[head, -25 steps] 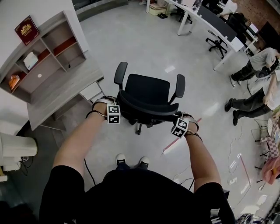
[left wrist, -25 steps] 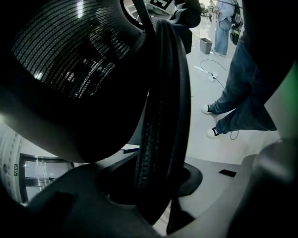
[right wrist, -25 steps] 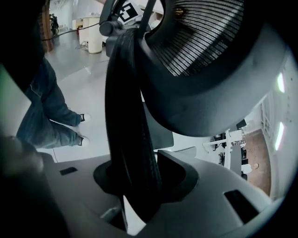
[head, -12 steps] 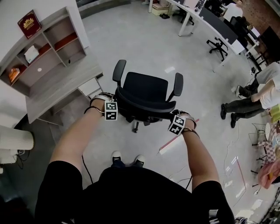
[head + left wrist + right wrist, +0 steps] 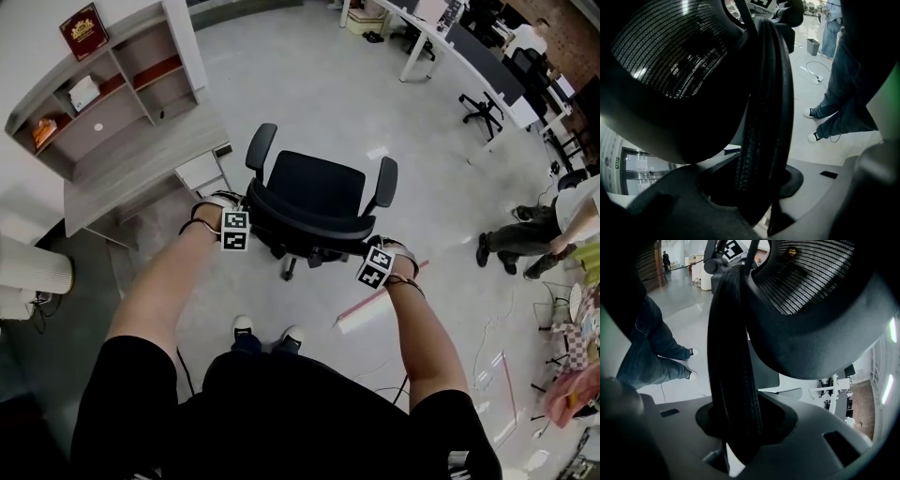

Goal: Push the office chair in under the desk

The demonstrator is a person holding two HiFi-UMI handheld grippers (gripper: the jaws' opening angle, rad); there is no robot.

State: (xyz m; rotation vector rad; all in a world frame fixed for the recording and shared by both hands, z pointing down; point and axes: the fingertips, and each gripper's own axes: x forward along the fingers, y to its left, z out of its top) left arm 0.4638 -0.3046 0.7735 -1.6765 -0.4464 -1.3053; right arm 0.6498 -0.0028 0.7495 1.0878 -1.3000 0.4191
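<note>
A black office chair (image 5: 317, 187) stands on the pale floor, its seat facing away from me, to the right of the grey desk (image 5: 141, 173). My left gripper (image 5: 246, 227) is shut on the left edge of the chair's backrest (image 5: 309, 228). My right gripper (image 5: 371, 255) is at the backrest's right edge, its jaws closing on it. In the left gripper view the dark mesh backrest rim (image 5: 764, 117) runs down between the jaws of the left gripper (image 5: 759, 187). In the right gripper view the rim (image 5: 733, 357) fills the gap of the right gripper (image 5: 740, 427).
A shelf unit (image 5: 112, 84) with a red book stands on the desk. A white cylinder (image 5: 33, 272) sits at the left. White desks (image 5: 450, 47) and another chair (image 5: 483, 108) stand at the back right. A person (image 5: 534, 239) stands right; a red-edged strip (image 5: 375, 305) lies on the floor.
The chair, with both grippers on its backrest, has come a little nearer the desk's corner. My feet have stepped forward. The person at the right has moved further right.
</note>
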